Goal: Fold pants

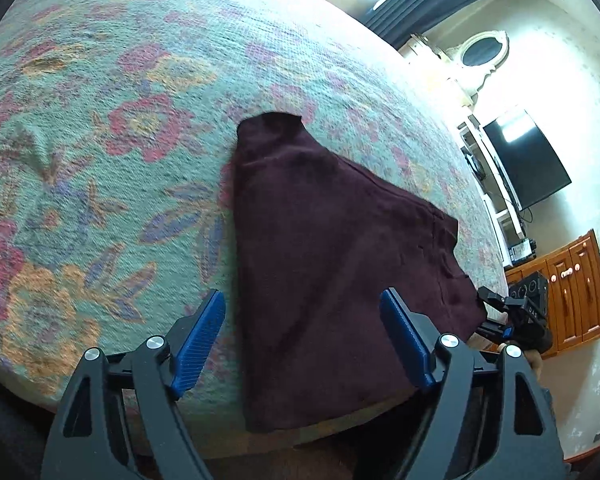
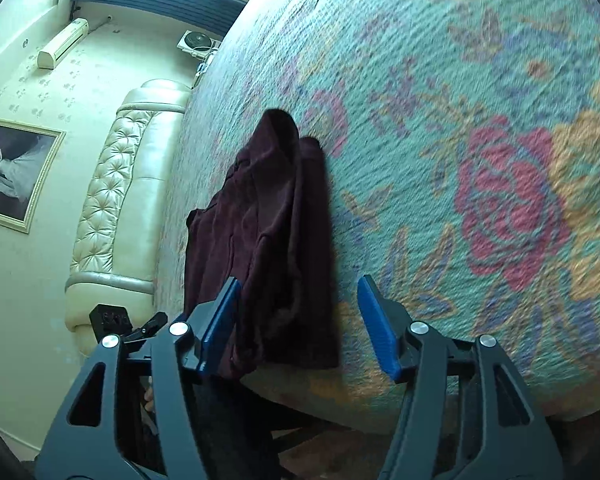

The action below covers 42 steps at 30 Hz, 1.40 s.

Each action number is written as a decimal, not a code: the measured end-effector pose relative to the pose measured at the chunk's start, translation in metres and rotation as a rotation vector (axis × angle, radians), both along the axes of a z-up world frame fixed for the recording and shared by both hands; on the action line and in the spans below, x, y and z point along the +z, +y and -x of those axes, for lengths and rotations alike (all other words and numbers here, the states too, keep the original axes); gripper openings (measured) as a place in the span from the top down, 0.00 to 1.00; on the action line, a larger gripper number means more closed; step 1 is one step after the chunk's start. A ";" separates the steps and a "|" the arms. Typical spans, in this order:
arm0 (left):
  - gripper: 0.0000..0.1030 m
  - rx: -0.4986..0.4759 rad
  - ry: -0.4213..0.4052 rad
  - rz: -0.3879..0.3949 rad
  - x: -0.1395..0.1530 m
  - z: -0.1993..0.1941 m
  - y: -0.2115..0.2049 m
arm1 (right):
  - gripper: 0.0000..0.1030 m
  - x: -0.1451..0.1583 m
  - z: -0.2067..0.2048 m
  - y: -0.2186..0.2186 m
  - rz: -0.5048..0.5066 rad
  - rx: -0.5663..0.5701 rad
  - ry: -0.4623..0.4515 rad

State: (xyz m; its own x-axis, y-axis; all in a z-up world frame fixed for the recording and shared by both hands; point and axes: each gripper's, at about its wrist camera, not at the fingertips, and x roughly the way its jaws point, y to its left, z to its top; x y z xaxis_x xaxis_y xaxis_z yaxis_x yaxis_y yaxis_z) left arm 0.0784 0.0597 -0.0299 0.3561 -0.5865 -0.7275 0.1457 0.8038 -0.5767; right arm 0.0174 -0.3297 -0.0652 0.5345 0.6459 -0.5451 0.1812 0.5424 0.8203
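Left gripper (image 1: 302, 344): the jaws stand wide apart and hold nothing; the near part of the pants lies under the gap, and no pad presses on it.
Pants (image 1: 324, 248): dark maroon, folded into a wedge shape, flat on the flowered bedspread (image 1: 100, 128), with the near end at the near edge of the bed.
Right gripper (image 2: 298, 326): open too, empty; its left pad is over the near corner of the pants (image 2: 268, 240), the right pad over bare bedspread.
Risk: I judge that the near end can slide off the bed edge, because it lies so close to it; a pad that catches the cloth can pull the layers open.
Edges: the far end of the pants looks uneven, two layers do not match.
Free room: much bare bedspread left of and beyond the pants; toward the near edge almost none.
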 end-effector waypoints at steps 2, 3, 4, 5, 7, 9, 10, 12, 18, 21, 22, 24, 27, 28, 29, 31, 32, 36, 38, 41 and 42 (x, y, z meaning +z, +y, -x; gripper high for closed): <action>0.24 0.031 0.017 0.040 -0.003 -0.018 0.009 | 0.39 0.003 -0.010 -0.006 0.003 -0.021 -0.009; 0.24 0.029 0.032 0.068 -0.007 -0.029 0.011 | 0.39 0.003 -0.017 -0.009 -0.001 -0.029 -0.013; 0.24 0.022 0.049 0.087 -0.011 -0.040 0.011 | 0.39 0.002 -0.025 -0.010 -0.002 -0.034 -0.016; 0.24 0.013 0.063 0.107 -0.016 -0.052 0.010 | 0.39 0.001 -0.035 -0.009 0.000 -0.037 -0.014; 0.24 0.001 0.084 0.125 -0.024 -0.073 0.005 | 0.39 -0.004 -0.055 -0.007 -0.005 -0.038 -0.006; 0.24 -0.010 0.094 0.126 -0.030 -0.090 -0.001 | 0.39 -0.010 -0.073 -0.001 -0.007 -0.033 0.006; 0.24 -0.005 0.100 0.120 -0.033 -0.097 -0.003 | 0.39 -0.013 -0.081 0.001 -0.008 -0.029 0.011; 0.24 0.002 0.117 0.127 -0.040 -0.111 -0.006 | 0.39 -0.017 -0.094 0.006 -0.022 -0.027 0.008; 0.38 0.046 0.131 0.130 -0.048 -0.126 -0.007 | 0.53 -0.017 -0.113 0.029 -0.001 0.034 -0.003; 0.73 0.045 0.112 0.038 -0.048 -0.128 -0.013 | 0.72 -0.015 -0.113 0.035 0.001 0.055 0.001; 0.75 0.045 0.104 0.032 -0.047 -0.128 -0.014 | 0.75 -0.012 -0.112 0.037 0.001 0.054 -0.008; 0.81 0.049 0.089 0.015 -0.043 -0.128 -0.016 | 0.77 -0.004 -0.111 0.040 0.011 0.049 -0.028; 0.83 0.071 0.085 0.024 -0.038 -0.129 -0.015 | 0.78 0.009 -0.112 0.045 0.005 0.031 -0.056; 0.83 0.076 0.089 0.027 -0.037 -0.130 -0.014 | 0.79 0.012 -0.113 0.048 0.011 0.027 -0.062; 0.83 0.078 0.091 0.027 -0.037 -0.131 -0.013 | 0.79 0.015 -0.115 0.049 0.014 0.025 -0.068; 0.83 0.073 0.082 0.012 -0.034 -0.132 -0.013 | 0.79 0.019 -0.120 0.052 0.010 0.022 -0.078; 0.84 0.068 0.071 0.002 -0.031 -0.132 -0.014 | 0.79 0.020 -0.123 0.053 0.009 0.022 -0.082; 0.84 0.065 0.015 -0.037 -0.017 -0.138 -0.012 | 0.79 0.022 -0.140 0.058 -0.009 0.015 -0.094; 0.84 0.063 -0.008 -0.066 -0.011 -0.146 -0.012 | 0.79 0.023 -0.154 0.063 -0.014 0.018 -0.096; 0.84 0.062 -0.032 -0.107 -0.004 -0.165 -0.010 | 0.79 0.022 -0.175 0.068 -0.023 0.018 -0.096; 0.84 0.066 -0.037 -0.117 -0.003 -0.174 -0.009 | 0.79 0.022 -0.184 0.071 -0.025 0.016 -0.095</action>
State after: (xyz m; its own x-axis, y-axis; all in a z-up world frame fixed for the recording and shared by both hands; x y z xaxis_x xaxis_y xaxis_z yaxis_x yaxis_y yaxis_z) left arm 0.2523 0.0511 -0.0325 0.4192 -0.4728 -0.7751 0.1101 0.8739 -0.4736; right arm 0.2011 -0.2588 -0.0431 0.5724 0.6677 -0.4760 0.0932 0.5238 0.8467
